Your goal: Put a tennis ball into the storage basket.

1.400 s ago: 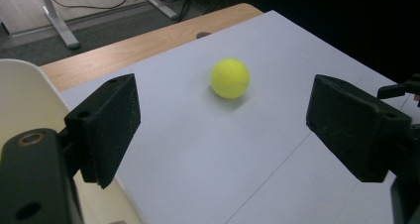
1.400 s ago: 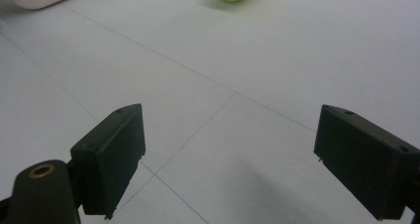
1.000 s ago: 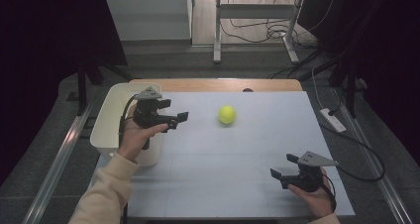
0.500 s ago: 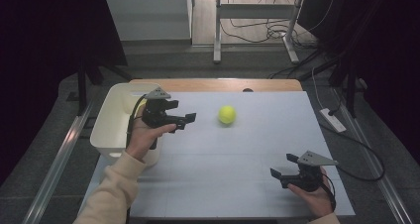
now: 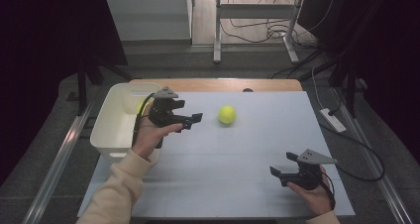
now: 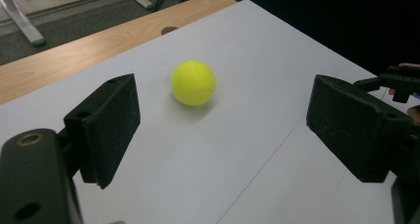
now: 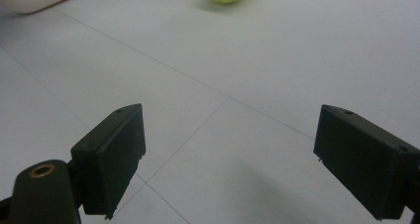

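left gripper (image 5: 195, 119) gaping, empty, ball (image 5: 227, 114) at its 3 o'clock | right gripper (image 5: 281, 168) gaping, empty | worktop (image 5: 277, 130) bare around ball | bin (image 5: 116, 122) on left edge

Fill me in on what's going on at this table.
A person holds a gripper in each hand. The left gripper, jaws open and empty, points at a yellow ball lying on the grey mat, not touching it. A white bin sits beside that hand. The right gripper, also open and empty, sits near the table's front edge.
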Motion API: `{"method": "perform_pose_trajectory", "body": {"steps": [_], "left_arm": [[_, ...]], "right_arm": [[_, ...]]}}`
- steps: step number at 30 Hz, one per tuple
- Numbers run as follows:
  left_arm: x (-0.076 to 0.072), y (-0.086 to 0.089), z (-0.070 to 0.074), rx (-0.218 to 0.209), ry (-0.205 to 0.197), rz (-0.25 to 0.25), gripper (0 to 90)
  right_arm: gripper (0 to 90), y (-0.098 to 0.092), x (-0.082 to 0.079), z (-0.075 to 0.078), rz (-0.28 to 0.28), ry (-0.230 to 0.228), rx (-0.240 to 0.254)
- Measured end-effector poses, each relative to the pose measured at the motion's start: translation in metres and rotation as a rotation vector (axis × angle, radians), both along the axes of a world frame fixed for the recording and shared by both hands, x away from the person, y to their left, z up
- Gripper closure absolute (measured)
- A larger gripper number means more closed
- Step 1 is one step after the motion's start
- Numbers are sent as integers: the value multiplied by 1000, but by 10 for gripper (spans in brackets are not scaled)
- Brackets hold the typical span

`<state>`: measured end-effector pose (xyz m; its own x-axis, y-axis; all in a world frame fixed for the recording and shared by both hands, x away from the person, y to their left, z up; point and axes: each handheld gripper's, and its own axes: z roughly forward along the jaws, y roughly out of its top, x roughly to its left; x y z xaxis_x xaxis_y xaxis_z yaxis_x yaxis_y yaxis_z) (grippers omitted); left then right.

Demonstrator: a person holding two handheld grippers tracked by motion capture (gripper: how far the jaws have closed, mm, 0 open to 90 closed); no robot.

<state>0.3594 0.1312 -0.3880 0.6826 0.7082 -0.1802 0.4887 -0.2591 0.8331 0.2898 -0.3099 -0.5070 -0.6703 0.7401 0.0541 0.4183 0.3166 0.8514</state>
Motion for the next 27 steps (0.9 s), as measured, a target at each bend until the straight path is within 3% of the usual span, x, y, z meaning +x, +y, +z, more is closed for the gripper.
{"method": "perform_pose_trajectory", "body": {"steps": [5,27], "left_arm": [[3,-5,-2,-4,5,-1,142],[19,-33,-13,51,59,-7,135]], "right_arm": [[123,0,1,-1,5,0,-1],[124,8,5,0,22,-4,-9]]}}
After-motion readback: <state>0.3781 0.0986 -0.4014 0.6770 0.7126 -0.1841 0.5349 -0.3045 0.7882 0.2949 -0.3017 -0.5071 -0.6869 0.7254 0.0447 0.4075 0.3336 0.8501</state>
